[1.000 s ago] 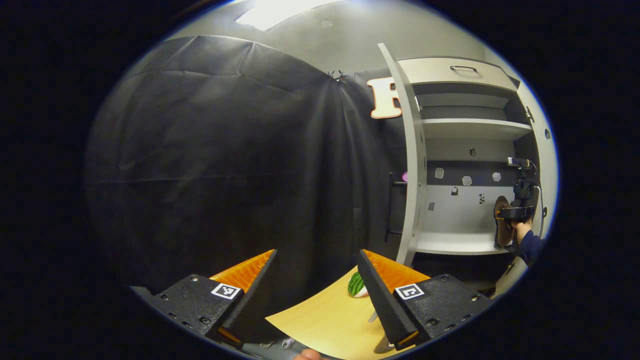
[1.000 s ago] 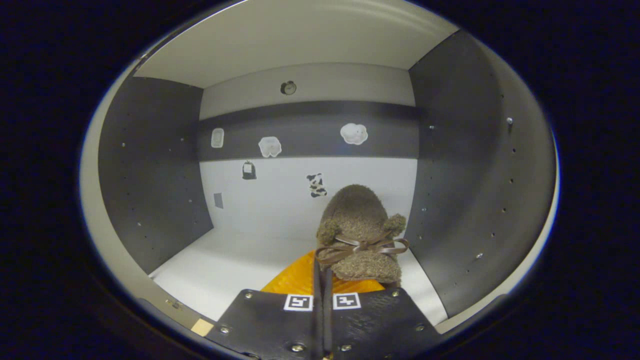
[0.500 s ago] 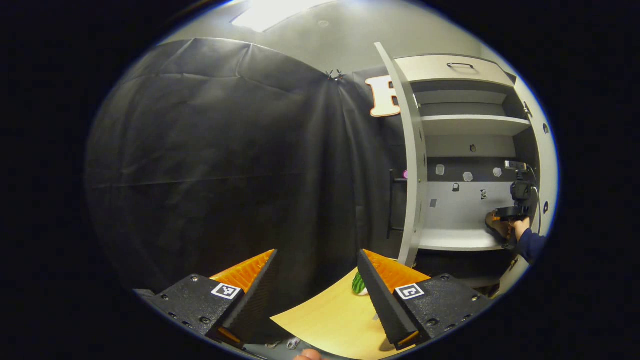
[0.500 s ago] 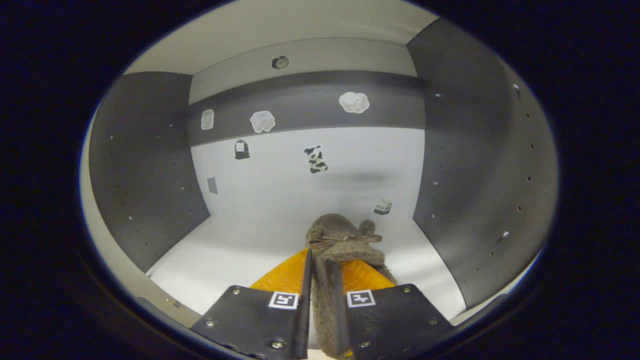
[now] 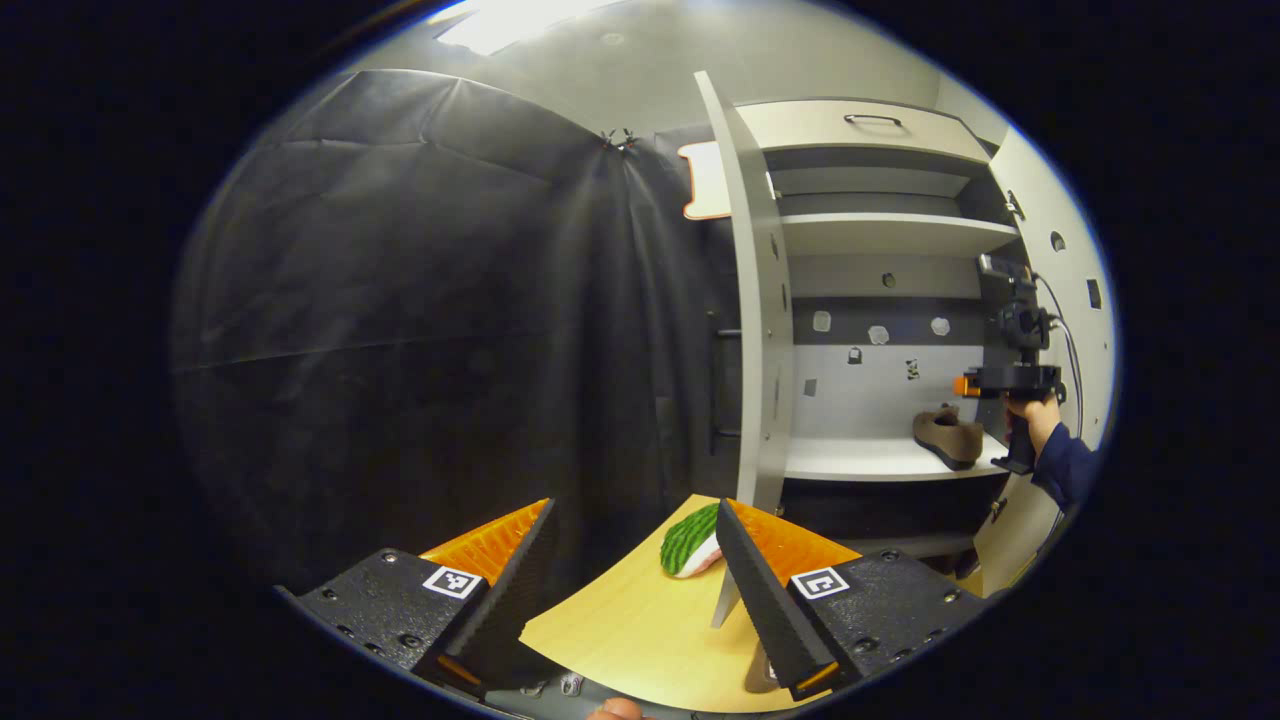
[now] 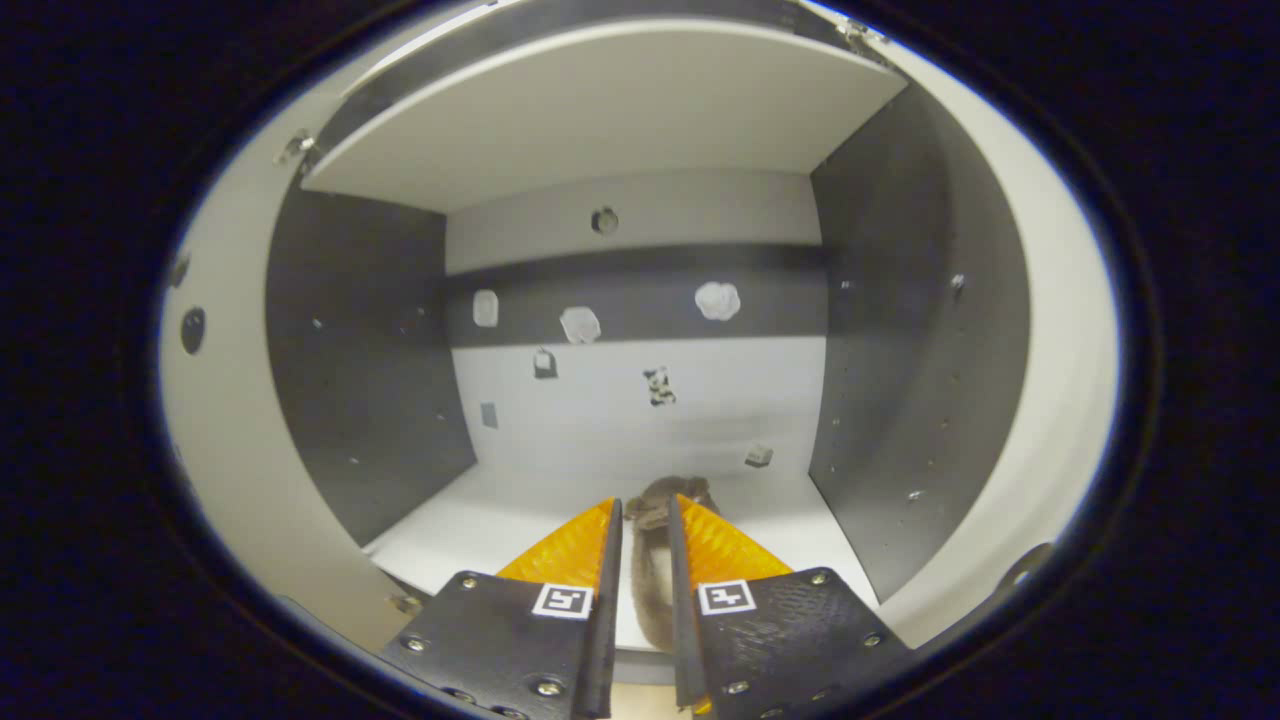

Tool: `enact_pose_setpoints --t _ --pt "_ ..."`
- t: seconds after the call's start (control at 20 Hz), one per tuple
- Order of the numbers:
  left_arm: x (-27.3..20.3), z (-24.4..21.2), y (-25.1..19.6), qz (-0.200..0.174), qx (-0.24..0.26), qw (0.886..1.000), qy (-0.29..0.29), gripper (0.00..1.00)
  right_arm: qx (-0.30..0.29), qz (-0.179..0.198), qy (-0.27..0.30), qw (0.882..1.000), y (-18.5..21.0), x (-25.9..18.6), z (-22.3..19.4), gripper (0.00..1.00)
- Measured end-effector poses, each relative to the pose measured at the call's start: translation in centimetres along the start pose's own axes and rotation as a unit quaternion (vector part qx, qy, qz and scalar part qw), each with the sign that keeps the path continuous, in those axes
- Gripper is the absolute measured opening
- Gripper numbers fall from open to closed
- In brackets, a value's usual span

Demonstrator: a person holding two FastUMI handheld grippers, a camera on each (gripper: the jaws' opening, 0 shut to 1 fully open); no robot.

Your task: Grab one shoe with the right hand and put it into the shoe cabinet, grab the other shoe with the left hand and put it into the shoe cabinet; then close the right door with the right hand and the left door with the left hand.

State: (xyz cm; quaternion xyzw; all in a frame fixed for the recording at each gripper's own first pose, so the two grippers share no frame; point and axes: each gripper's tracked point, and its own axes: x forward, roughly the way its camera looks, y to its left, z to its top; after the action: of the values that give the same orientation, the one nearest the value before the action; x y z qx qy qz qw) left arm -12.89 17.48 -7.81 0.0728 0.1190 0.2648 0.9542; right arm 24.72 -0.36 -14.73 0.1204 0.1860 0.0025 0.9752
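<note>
Since the right gripper [image 6: 644,530] has its jaws parted with the shoe [image 6: 655,570] lying loose in the gap between them, the brown shoe appears let go: in the left gripper view it rests flat on the cabinet's [image 5: 880,230] lower shelf [image 5: 850,458], sole down, and the right gripper [image 5: 968,384] hovers just above its heel, apart from it. Whether either finger brushes the fuzzy upper in the right gripper view, I cannot tell.

The left gripper [image 5: 634,560] hangs with its jaws wide open and nothing between them, over a pale worktop [image 5: 640,630] near the cabinet's left door [image 5: 755,330]. A green striped thing [image 5: 688,540] with a pale underside lies on the worktop just beside the foot of that door; it may be the second shoe, but I cannot say.

By my judgement the brown shoe is light and soft: a plush, fleecy upper that gives under pressure, with a stiffer sole beneath. It should not slip or break, but a pinch on the fluff alone may let it sag and swing. The heel rim or the side wall of the opening, one finger inside and one outside, looks the firmest hold, keeping clear of the ribbon bow.

Both cabinet doors stand open.
</note>
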Motion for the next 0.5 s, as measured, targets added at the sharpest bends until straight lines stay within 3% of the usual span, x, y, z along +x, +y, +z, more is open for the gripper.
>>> enact_pose_setpoints --t 0.3,0.5 --pt "1.1 -4.1 -3.8 -0.081 0.037 0.995 0.041 0.94 -0.013 0.026 -0.09 0.996 2.1 -10.8 7.9 0.27" --pt "1.2 -8.7 -7.2 -0.14 0.032 0.985 0.092 0.96 -0.026 0.03 -0.145 0.989 2.7 -17.9 12.6 0.27"
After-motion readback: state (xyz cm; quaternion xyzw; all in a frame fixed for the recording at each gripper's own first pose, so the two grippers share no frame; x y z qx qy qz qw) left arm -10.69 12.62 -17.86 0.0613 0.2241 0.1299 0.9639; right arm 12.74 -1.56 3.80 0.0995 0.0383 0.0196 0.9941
